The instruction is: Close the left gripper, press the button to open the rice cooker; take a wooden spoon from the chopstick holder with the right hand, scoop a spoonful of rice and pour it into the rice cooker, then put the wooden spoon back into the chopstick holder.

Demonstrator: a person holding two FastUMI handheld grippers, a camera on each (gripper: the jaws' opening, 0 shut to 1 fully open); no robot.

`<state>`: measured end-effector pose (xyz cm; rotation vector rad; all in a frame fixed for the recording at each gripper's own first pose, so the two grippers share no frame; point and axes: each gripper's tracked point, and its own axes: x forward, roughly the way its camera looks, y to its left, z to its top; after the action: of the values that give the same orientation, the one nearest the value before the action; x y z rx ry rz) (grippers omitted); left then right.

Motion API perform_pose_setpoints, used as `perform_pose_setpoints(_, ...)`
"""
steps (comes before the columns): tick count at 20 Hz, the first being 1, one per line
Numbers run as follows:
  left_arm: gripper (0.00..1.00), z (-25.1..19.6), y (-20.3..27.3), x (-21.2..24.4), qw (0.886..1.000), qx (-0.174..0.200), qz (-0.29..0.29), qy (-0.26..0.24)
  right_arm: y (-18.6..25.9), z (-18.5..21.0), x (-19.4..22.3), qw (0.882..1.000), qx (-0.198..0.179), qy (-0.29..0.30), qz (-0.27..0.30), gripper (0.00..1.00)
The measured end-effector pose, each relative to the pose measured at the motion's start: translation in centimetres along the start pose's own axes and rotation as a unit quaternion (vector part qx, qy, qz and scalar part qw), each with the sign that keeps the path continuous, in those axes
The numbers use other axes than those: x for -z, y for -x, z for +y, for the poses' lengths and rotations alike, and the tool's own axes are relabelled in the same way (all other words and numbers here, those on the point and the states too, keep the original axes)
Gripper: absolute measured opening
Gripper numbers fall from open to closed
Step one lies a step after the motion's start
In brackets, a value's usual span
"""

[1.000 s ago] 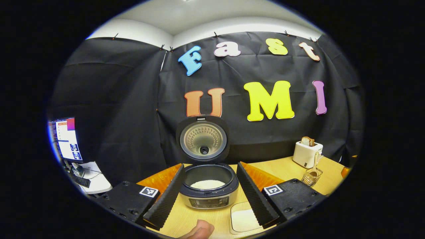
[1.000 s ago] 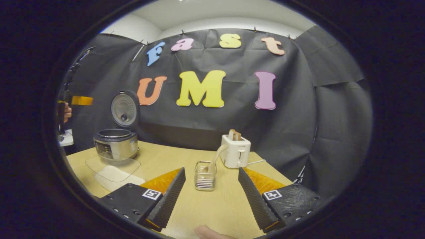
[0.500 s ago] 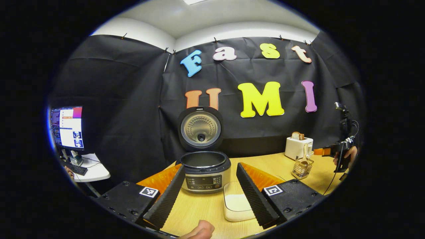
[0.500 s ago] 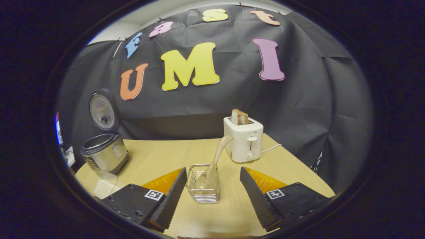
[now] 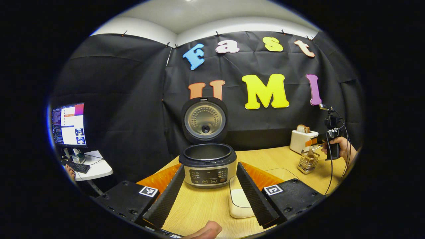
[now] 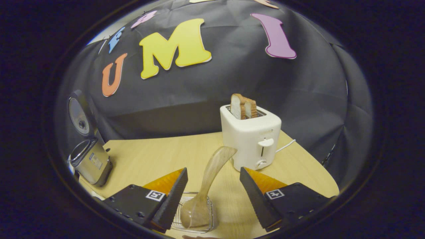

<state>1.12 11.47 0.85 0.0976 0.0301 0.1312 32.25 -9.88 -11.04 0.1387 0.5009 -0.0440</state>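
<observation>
Right gripper view: right gripper [image 6: 212, 194] gapes either side of the spoon [image 6: 207, 186], standing ungrasped in its holder [image 6: 194, 217]; left gripper [image 5: 207, 191] is open before the cooker [image 5: 208, 164], lid up; scooping remains

toaster [image 6: 249, 139] white | wooden spoon [image 6: 206, 186] tan | table [image 6: 159, 156] light wood

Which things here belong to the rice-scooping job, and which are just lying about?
Job:
rice cooker, lid open
wooden spoon
chopstick holder
rice dish
right claw, open around the spoon

Lying about:
toaster with bread
monitor
keyboard
</observation>
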Motion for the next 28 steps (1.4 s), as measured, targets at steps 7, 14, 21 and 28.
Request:
perform_pose_setpoints(7,0.99,1.6,0.1,-0.8,1.000,-0.008,-0.020,0.010,-3.4,0.4,-0.4,0.999,-0.016,0.036,0.021,0.76)
perform_pose_setpoints(14,0.99,1.9,0.4,-1.0,1.000,-0.019,-0.024,-0.003,-3.1,1.5,0.1,0.999,-0.024,0.016,0.031,0.28)
perform_pose_setpoints(21,0.99,1.8,1.1,-1.7,1.000,-0.014,-0.026,-0.001,2.1,3.4,0.2,0.999,-0.012,0.045,0.001,0.16)
perform_pose_setpoints(28,0.99,1.5,2.2,-2.4,1.000,0.004,-0.029,0.007,8.1,4.3,-3.2,0.997,0.011,0.053,-0.051,0.14)
